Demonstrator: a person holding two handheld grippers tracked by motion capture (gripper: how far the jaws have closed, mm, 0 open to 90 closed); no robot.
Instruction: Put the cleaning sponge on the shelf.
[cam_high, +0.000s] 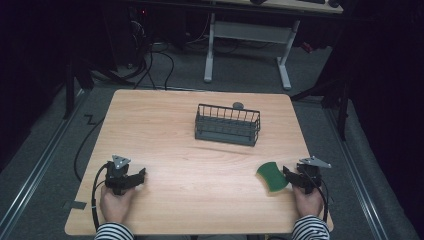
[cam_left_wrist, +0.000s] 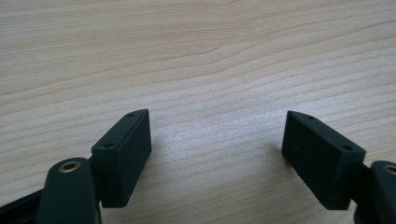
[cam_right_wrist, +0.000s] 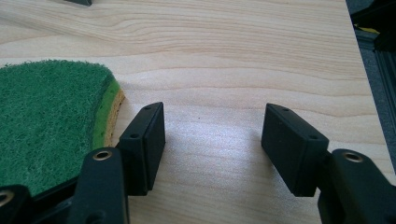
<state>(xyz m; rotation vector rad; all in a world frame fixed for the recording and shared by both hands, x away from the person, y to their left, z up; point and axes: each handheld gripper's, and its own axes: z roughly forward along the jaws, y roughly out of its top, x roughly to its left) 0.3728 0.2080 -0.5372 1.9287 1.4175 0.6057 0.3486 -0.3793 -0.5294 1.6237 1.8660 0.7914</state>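
A green scouring sponge (cam_high: 272, 176) with a yellow underside lies flat on the wooden table near its front right. In the right gripper view the sponge (cam_right_wrist: 46, 116) lies just left of the jaws, outside them. My right gripper (cam_high: 290, 176) rests on the table right of the sponge, open, with bare wood between its fingers (cam_right_wrist: 212, 140). My left gripper (cam_high: 139, 176) rests at the front left, open on bare wood (cam_left_wrist: 217, 149). A dark wire basket (cam_high: 228, 125) stands upright at the table's middle back and looks empty.
A small grey round object (cam_high: 238, 105) lies on the table behind the basket. The table's right edge (cam_right_wrist: 352, 56) runs close beside my right gripper. Beyond the far edge stand a white desk frame (cam_high: 247, 45) and floor cables.
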